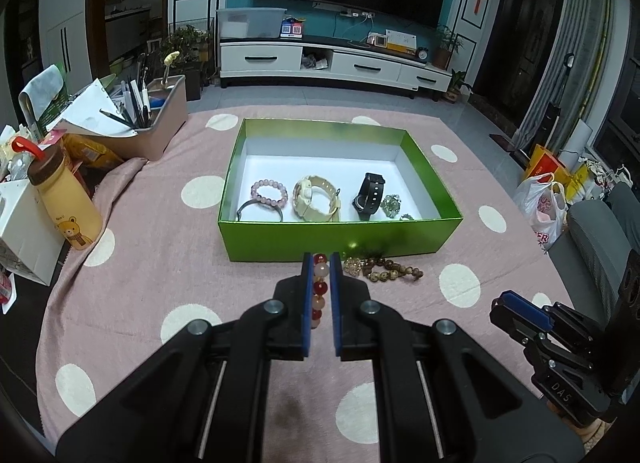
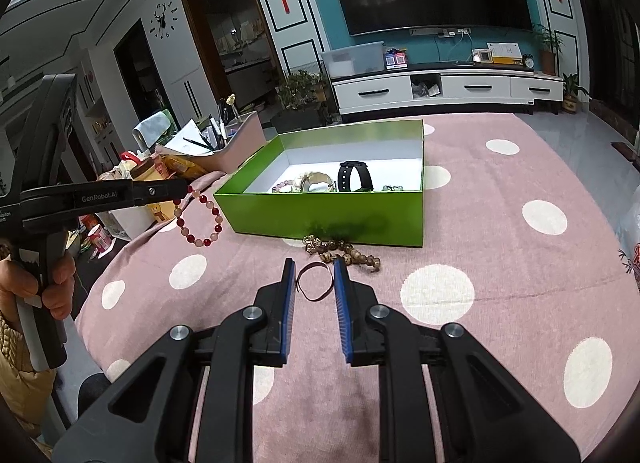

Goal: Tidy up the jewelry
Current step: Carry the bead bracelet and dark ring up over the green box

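My left gripper [image 1: 321, 259] is shut on a red-and-pink bead bracelet [image 1: 320, 291] and holds it in the air in front of the green box [image 1: 340, 239]; the right wrist view shows the bracelet [image 2: 199, 219] hanging from it. My right gripper [image 2: 314, 267] is partly open around a thin dark bangle [image 2: 315, 281] lying on the pink cloth. A brown bead string [image 1: 384, 270] lies against the box's front wall. The box holds a pink bead bracelet [image 1: 269, 191], a cream watch [image 1: 316, 199], a black watch [image 1: 370, 195] and small pieces.
A pink polka-dot cloth [image 1: 160, 263] covers the table. At the left stand a yellow bear bottle [image 1: 66, 203], a white box [image 1: 24, 239] and a pen holder [image 1: 156, 123]. Bags [image 1: 544, 203] sit beyond the right edge.
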Available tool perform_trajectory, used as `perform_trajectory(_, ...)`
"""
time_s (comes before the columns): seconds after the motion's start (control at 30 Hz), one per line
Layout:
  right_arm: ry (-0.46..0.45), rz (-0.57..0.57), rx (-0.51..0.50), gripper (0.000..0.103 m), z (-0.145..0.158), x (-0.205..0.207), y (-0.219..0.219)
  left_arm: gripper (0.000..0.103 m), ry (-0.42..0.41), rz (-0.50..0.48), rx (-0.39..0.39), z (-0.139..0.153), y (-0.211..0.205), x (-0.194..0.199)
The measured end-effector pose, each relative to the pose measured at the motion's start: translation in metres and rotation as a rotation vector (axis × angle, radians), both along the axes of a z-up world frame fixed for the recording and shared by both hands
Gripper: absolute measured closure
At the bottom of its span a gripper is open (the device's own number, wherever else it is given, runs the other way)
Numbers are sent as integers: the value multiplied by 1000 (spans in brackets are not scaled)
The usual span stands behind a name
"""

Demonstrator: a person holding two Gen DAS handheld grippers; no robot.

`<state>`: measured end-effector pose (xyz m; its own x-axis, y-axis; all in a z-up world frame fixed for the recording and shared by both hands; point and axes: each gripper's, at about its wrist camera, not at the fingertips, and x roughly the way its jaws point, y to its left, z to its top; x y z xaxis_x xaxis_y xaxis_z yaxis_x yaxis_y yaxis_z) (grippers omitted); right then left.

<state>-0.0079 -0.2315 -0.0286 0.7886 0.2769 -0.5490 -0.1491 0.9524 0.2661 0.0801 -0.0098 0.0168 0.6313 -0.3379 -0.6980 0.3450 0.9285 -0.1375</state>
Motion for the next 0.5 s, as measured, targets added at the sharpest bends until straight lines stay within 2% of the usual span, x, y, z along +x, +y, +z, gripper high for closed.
perform_trajectory(0.5,-18,4,5,84,5,12,-3,96,-13,-7,-6,7,-6,9)
